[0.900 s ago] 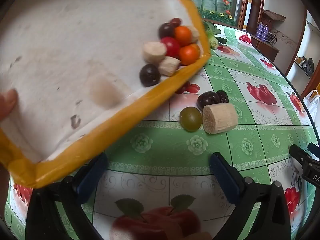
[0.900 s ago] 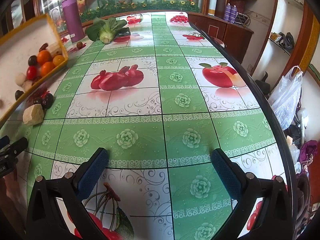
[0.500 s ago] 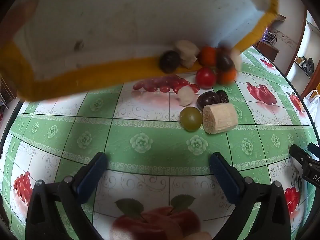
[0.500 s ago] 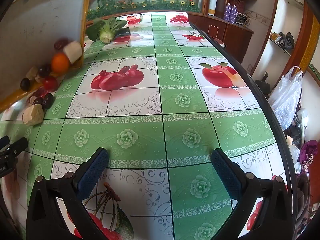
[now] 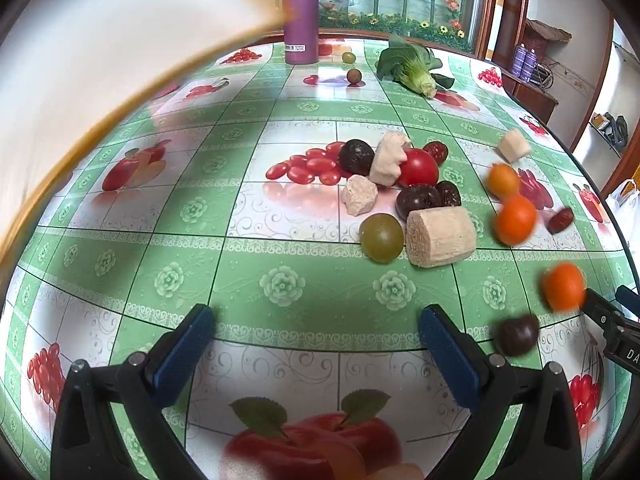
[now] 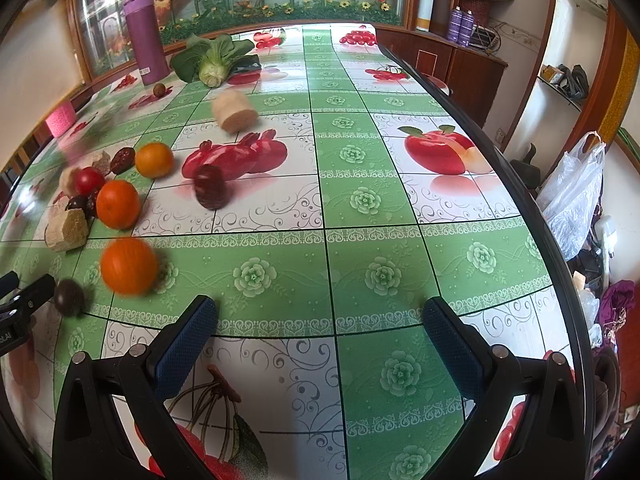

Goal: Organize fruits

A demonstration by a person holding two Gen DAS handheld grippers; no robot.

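Fruits lie scattered on the table (image 5: 280, 256), ahead and to the right of the left gripper (image 5: 316, 332): a green grape (image 5: 381, 237) touching a pale cut cylinder (image 5: 440, 236), a red tomato (image 5: 418, 168), dark plums (image 5: 418, 200) and three blurred oranges (image 5: 515, 220). Both the left gripper and the right gripper (image 6: 320, 328) hang above the tablecloth with jaws spread wide and nothing between them. A purple bottle (image 5: 300, 12) and a leafy green vegetable (image 5: 412, 68) stand at the far end, and a blurred white tray (image 5: 80, 60) with an orange rim fills the upper left of the left wrist view.
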